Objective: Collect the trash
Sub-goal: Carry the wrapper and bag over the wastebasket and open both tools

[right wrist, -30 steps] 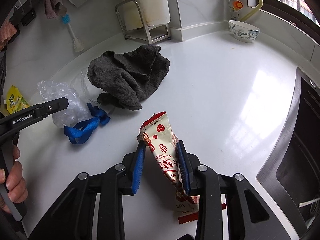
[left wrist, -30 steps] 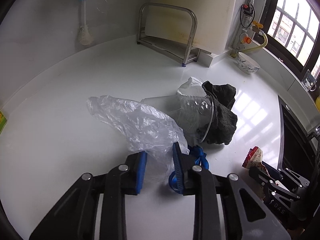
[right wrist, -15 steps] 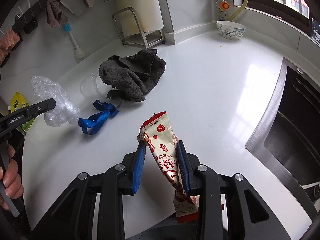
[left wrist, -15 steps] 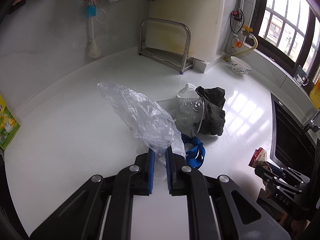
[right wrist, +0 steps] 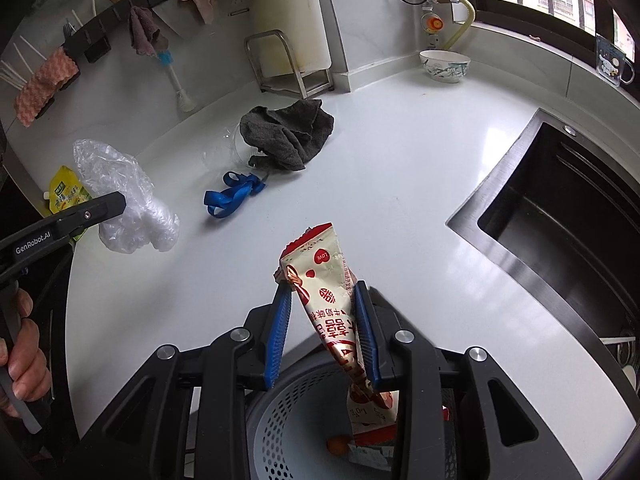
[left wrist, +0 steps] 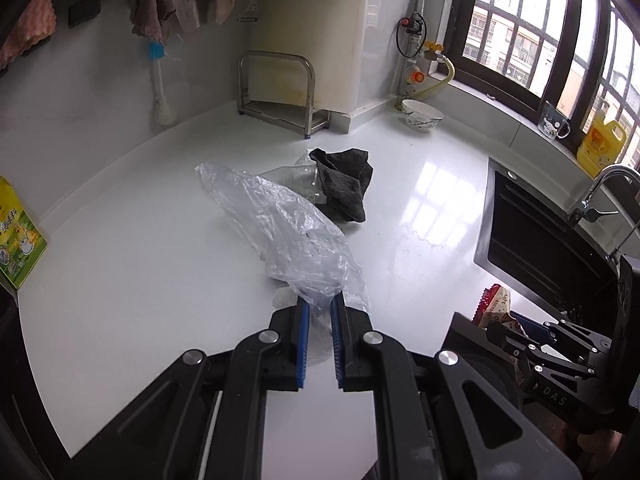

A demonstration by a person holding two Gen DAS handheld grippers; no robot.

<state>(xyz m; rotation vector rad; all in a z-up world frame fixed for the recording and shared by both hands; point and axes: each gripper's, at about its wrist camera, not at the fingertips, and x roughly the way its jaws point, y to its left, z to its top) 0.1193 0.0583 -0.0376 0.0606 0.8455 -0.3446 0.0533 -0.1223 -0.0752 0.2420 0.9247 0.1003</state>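
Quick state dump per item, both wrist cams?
left gripper: shut on plastic bag
plastic bag: crumpled, lifted off the counter
right gripper: shut on snack wrapper
snack wrapper: held above perforated bin
perforated bin: open, some trash inside
blue strap: loose on counter
grey cloth: bunched over clear cup
clear cup: on its side

Home kitchen | glossy white stone counter (left wrist: 140,280) wrapping a corner | black recessed sink (right wrist: 560,216) with chrome tap (left wrist: 600,188) | dish cloths on a black wall rail (right wrist: 120,12) | blue-headed bottle brush (left wrist: 160,80) | patterned white ceramic bowl (right wrist: 444,66) | yellow detergent jug (left wrist: 600,146) on the sill | gas valve with yellow hose (left wrist: 434,64) | barred window (left wrist: 540,40)
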